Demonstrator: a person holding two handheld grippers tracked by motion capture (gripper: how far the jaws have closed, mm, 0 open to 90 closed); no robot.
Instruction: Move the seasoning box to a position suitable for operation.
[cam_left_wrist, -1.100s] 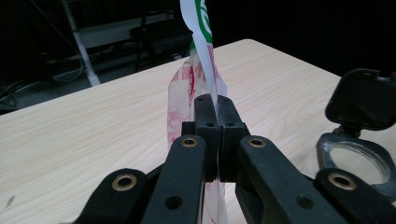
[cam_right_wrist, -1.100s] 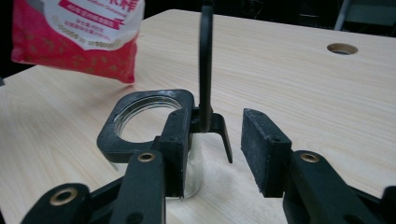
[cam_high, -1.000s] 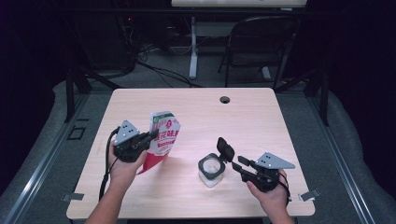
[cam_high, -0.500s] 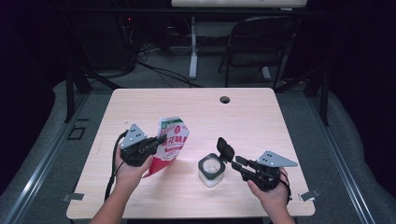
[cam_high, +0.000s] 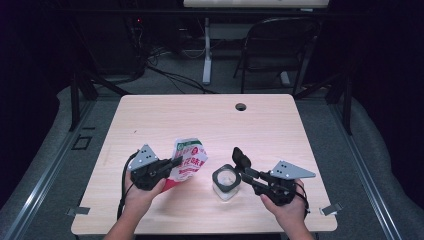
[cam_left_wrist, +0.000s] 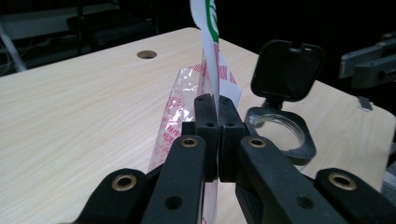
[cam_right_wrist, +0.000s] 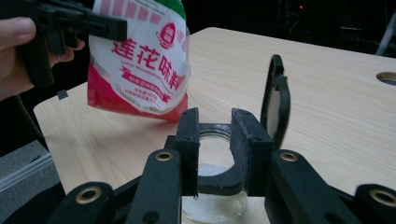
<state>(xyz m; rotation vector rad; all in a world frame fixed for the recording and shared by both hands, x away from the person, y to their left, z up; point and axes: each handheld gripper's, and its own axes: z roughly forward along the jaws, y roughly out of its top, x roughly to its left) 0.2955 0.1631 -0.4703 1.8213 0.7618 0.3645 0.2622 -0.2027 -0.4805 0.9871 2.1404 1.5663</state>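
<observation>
I am looking down on a light wooden table (cam_high: 280, 125) in a dark room, with my two forearms entering from the near edge. My left gripper (cam_high: 176, 161) is pressed together on the edge of a red, white and green seasoning pouch (cam_high: 189, 161), which it holds off the tabletop near the front left of the table, tilted so its top leans toward the middle. In the left gripper view the two black jaws meet flat against the thin film of the pouch (cam_left_wrist: 205, 79), which stands on edge between them and rises out of the top of the picture. Just to the right of the pouch stands a small clear glass jar (cam_high: 226, 184) with a black collar and a hinged black lid (cam_high: 242, 157) flipped up and open; some white powder lies in its bottom. My right gripper (cam_high: 240, 169) sits at the jar from the right side; its jaws have just been closing, and in the right gripper view they stand either side of the black collar (cam_right_wrist: 215, 184), close against it, though I cannot tell whether the pads actually press on it. In that same view the pouch (cam_right_wrist: 140, 60) hangs above and behind the jar (cam_right_wrist: 212, 205), to the left, apart from it
</observation>
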